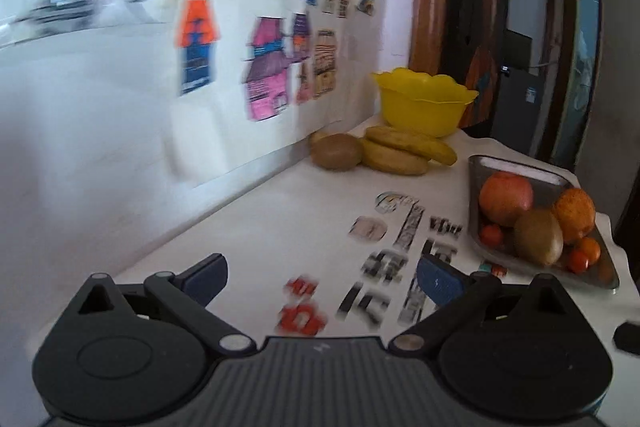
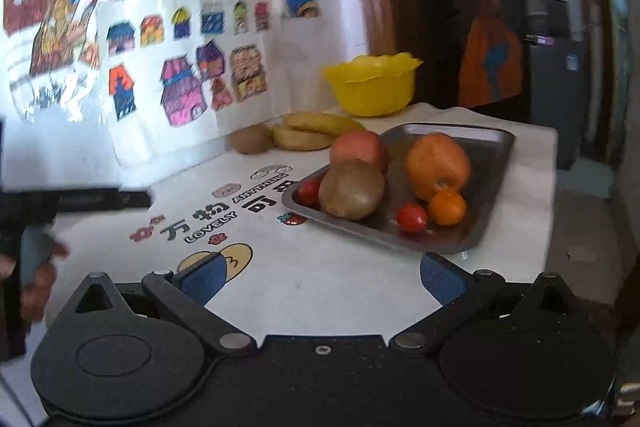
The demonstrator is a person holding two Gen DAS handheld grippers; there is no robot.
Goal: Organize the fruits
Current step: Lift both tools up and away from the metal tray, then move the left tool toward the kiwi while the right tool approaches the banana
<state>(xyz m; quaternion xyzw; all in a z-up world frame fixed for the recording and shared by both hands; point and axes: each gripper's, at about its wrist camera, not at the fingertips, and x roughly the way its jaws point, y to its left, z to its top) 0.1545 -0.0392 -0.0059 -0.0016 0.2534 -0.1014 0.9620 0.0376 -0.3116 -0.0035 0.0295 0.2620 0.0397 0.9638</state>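
Note:
A dark metal tray (image 2: 496, 147) (image 1: 476, 167) on the white table holds a red apple (image 2: 358, 147) (image 1: 506, 197), a kiwi (image 2: 352, 189) (image 1: 538, 237), an orange (image 2: 438, 165) (image 1: 574, 213), a small orange fruit (image 2: 447, 207) and cherry tomatoes (image 2: 412, 217). Beyond the tray, by the wall, lie two bananas (image 2: 316, 131) (image 1: 404, 149) and another kiwi (image 2: 252, 139) (image 1: 336, 151), with a yellow bowl (image 2: 372, 83) (image 1: 424, 101) behind them. My left gripper (image 1: 322, 277) is open over the table's printed cloth. My right gripper (image 2: 322, 277) is open, short of the tray.
A wall with coloured drawings (image 2: 180, 39) runs along the table's left side. A dark doorway and furniture (image 2: 552, 67) lie past the far right edge. A person's hand on the other gripper (image 2: 36, 267) shows at the left in the right wrist view.

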